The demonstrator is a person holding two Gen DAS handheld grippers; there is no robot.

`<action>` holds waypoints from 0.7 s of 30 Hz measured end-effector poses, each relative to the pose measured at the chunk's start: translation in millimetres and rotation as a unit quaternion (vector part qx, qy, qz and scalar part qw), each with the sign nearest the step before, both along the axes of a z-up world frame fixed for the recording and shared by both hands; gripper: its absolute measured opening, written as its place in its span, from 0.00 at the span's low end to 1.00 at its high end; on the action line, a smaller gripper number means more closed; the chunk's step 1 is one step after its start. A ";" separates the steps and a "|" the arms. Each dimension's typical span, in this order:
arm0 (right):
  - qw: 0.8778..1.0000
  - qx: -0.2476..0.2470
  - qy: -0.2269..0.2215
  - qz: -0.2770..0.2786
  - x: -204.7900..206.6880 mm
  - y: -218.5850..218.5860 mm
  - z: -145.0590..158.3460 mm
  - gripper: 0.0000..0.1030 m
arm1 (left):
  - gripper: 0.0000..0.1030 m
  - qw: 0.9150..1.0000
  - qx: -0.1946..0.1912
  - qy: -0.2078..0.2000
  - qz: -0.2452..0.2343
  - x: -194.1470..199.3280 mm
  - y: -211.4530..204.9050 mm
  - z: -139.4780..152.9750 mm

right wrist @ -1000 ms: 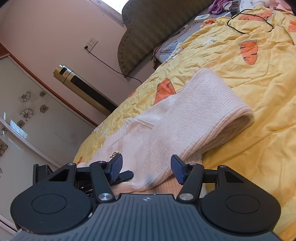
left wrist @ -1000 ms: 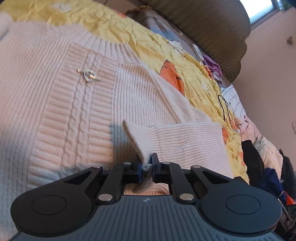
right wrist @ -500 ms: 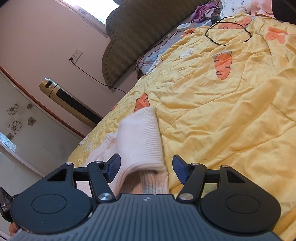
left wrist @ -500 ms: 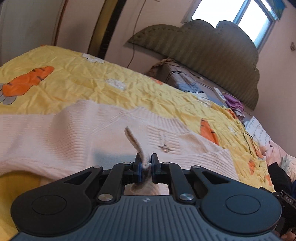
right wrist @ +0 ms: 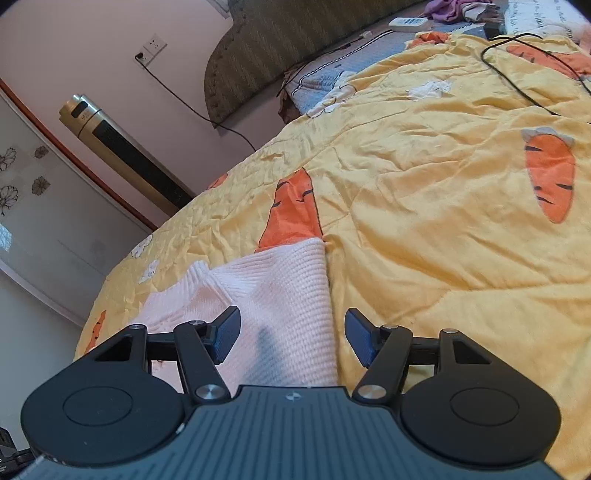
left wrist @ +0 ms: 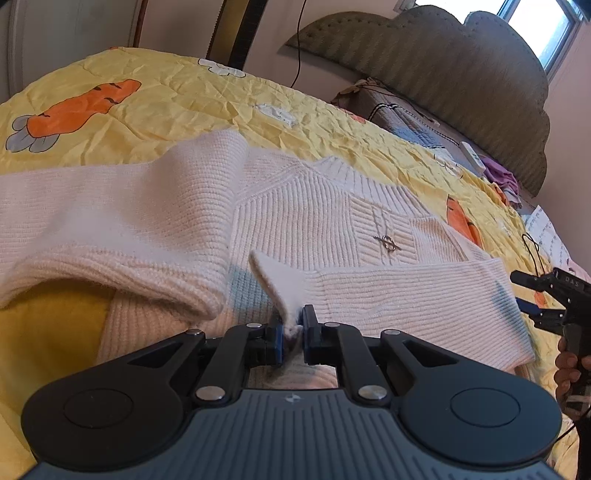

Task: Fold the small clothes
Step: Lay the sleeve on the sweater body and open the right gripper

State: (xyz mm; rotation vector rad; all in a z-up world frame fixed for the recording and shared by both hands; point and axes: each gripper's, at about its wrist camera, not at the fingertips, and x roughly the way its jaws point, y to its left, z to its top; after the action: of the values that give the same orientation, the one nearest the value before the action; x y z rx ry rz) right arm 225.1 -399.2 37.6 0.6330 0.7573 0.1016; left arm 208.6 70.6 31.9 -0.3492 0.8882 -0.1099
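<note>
A pale pink knit sweater (left wrist: 317, 210) lies face up on the yellow carrot-print bedspread (left wrist: 147, 107), with a small metal pin (left wrist: 387, 243) on its chest. One sleeve (left wrist: 406, 299) is folded across the body. My left gripper (left wrist: 291, 330) is shut on the cuff (left wrist: 275, 284) of that sleeve, which sticks up between the pads. My right gripper (right wrist: 291, 334) is open, with the sweater's edge (right wrist: 291, 291) lying between its fingers. It also shows at the right edge of the left wrist view (left wrist: 546, 299).
A padded headboard (left wrist: 443, 66) and pillow (left wrist: 402, 118) stand at the far end of the bed. A black cable (right wrist: 524, 74) and a white remote (right wrist: 410, 24) lie on the bedspread. A tower fan (right wrist: 125, 147) stands by the wall.
My left gripper has drawn back and lifted with the cuff, and the sleeve now lies across the body. My right gripper has stayed open and slid toward the sweater's edge.
</note>
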 end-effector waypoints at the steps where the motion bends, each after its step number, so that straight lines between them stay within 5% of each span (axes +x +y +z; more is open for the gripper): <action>1: 1.000 0.000 0.008 0.006 8.5 1.7 -3.3 0.62 | 0.09 1.000 0.001 0.004 0.000 0.0 -0.4 -2.4; 3: 1.000 -0.004 0.019 0.011 20.9 5.3 -12.5 0.53 | 0.09 1.000 -0.002 0.008 0.004 -0.1 0.5 -5.7; 4: 1.000 -0.007 0.017 0.017 23.3 8.2 -16.8 0.29 | 0.09 1.000 -0.003 0.008 0.004 -0.5 0.7 -6.1; 5: 1.000 -0.013 0.018 0.020 24.0 10.7 -19.7 0.23 | 0.09 1.000 -0.003 0.008 0.004 -0.7 0.6 -6.0; 10: 1.000 -0.001 -0.026 0.007 9.3 -3.0 -4.1 0.17 | 0.09 1.000 0.008 0.008 -0.006 2.1 -4.1 -10.1; 16: 1.000 -0.008 -0.004 -0.005 8.7 -13.3 -18.0 0.16 | 0.09 1.000 0.012 0.002 -0.005 0.7 -5.8 -12.8; 21: 1.000 0.003 0.008 -0.001 6.7 -10.0 -11.4 0.40 | 0.10 1.000 0.001 0.002 -0.002 -0.1 -2.8 -13.7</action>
State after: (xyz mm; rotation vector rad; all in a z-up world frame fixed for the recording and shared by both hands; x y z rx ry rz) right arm 231.8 -409.2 26.1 0.6412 0.7719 0.0975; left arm 208.5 67.8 18.2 -0.3450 0.8922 -0.1127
